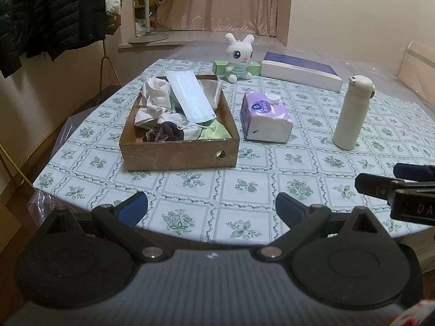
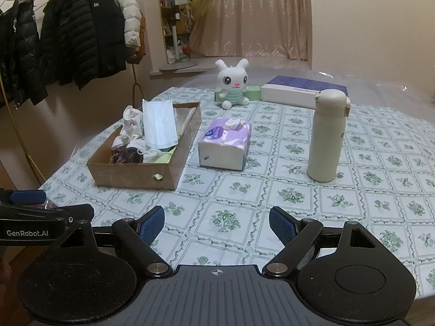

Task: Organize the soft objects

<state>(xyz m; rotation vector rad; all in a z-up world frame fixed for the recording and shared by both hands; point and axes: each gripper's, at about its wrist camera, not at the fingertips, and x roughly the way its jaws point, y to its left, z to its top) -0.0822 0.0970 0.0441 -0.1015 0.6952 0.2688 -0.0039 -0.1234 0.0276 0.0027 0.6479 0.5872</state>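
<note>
The worktop (image 1: 244, 190) fills the middle of both views, covered by a pale cloth with a green floral grid. On it, left of centre in both views, sits the open cardboard box (image 1: 179, 152), its long side running away from the cameras and a small round hole in its near wall. Inside the box lies a heap of soft things: crumpled white cloths (image 1: 153, 100) at the left and far end, a pale blue face mask (image 1: 190, 97) laid lengthwise on top of the heap, a dark brown scrunchie (image 1: 165, 133) at the near end, and a light green cloth (image 1: 217, 131) in the near right corner. Toward the upper right of the frame, a flat white and purple box (image 1: 301, 72) rests at the far side of the worktop. A cream flask (image 1: 352, 111) stands upright at the right, well apart from the cardboard box. Just beside the cardboard box, to its right, lies a purple tissue pack (image 1: 265, 116) with a tissue poking from its top. At upper centre a white plush rabbit (image 1: 239, 57) sits upright in front of a small green carton (image 1: 254, 68). The left claw (image 1: 211, 208) at the bottom of its frame is spread wide and holds nothing. The right claw (image 2: 216, 224) is likewise spread wide and holds nothing, over the near edge of the worktop.
</note>
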